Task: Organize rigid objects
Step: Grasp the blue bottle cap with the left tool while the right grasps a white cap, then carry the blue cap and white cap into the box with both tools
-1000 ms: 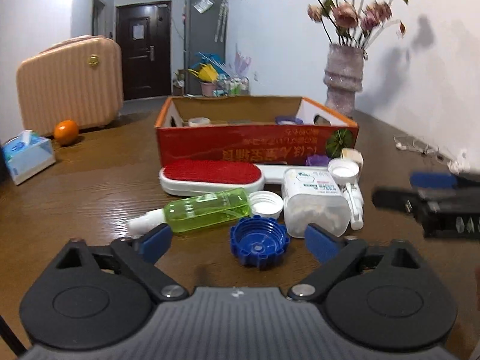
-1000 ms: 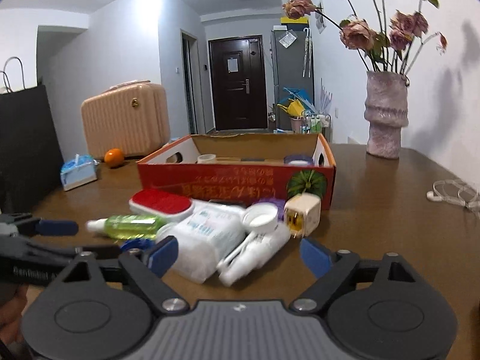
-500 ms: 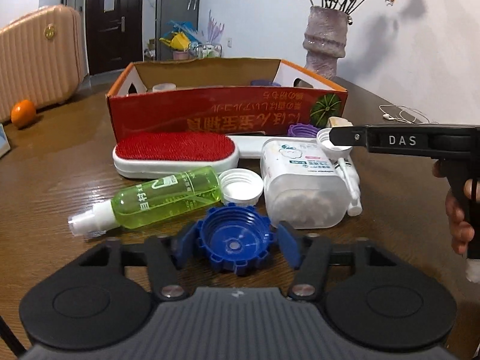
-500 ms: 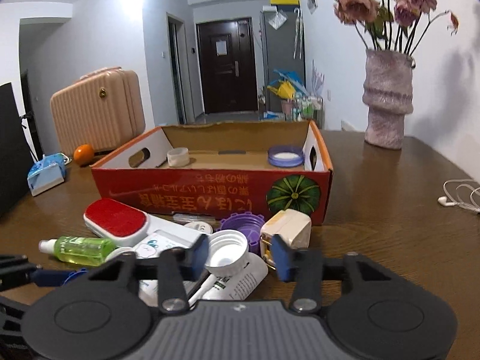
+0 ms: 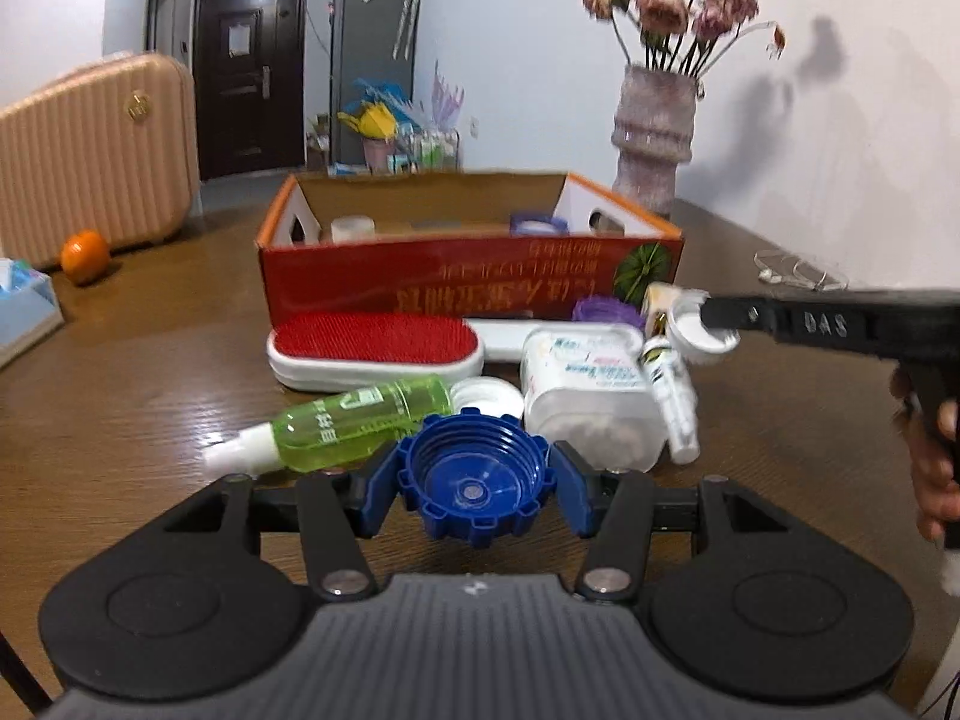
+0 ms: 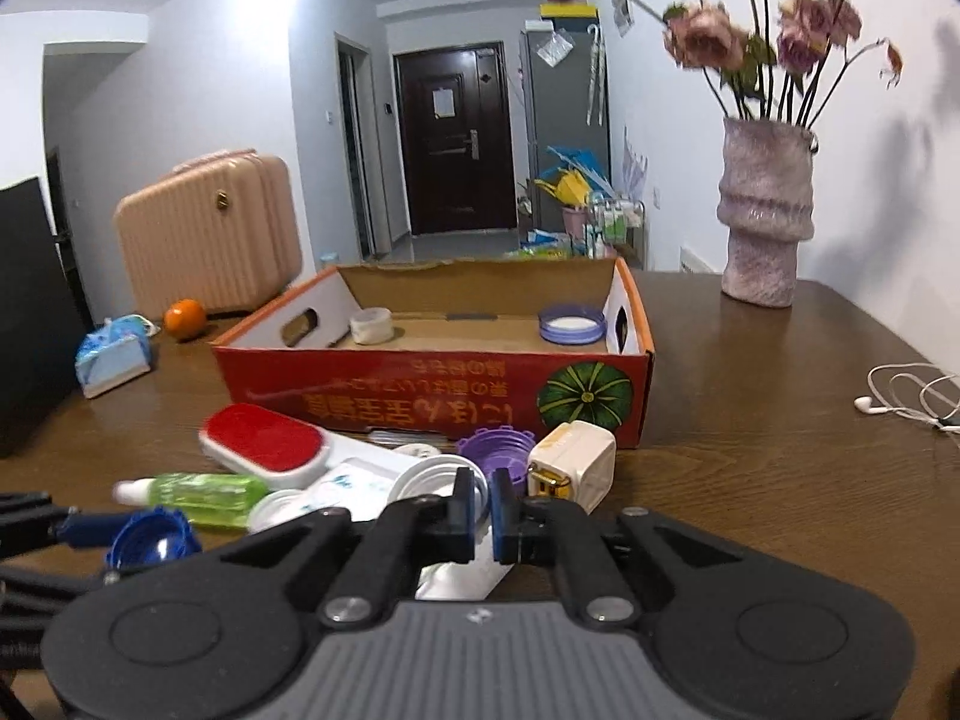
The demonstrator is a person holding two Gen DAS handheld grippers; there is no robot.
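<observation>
The blue cap (image 5: 474, 483) lies mouth-up at the near edge of the clutter on the desk (image 5: 150, 372), just in front of the green spray bottle (image 5: 336, 423); a second ago it lay free between widely spread fingers, whereas the left gripper (image 5: 474, 489) now has both blue fingers (image 5: 384, 489) pressed against its ribbed sides, grasping it. The white cap (image 6: 441, 483), resting on the white tube (image 5: 672, 396) a second ago, is now pinched by its rim; the right gripper (image 6: 489, 510) has just been closing and its fingers stand almost together on that thin wall, the cap appearing tilted and raised beside the purple cap (image 6: 495, 450) and the white plug adapter (image 6: 573, 471). Behind these lie the red lint brush (image 5: 372, 345) and the white swab box (image 5: 591, 396); beyond them the red cardboard box (image 6: 432, 396) holds a tape roll (image 6: 371, 324) at its left and a purple-rimmed lid (image 6: 571, 324) at its right. The view towards the box stands higher than before.
</observation>
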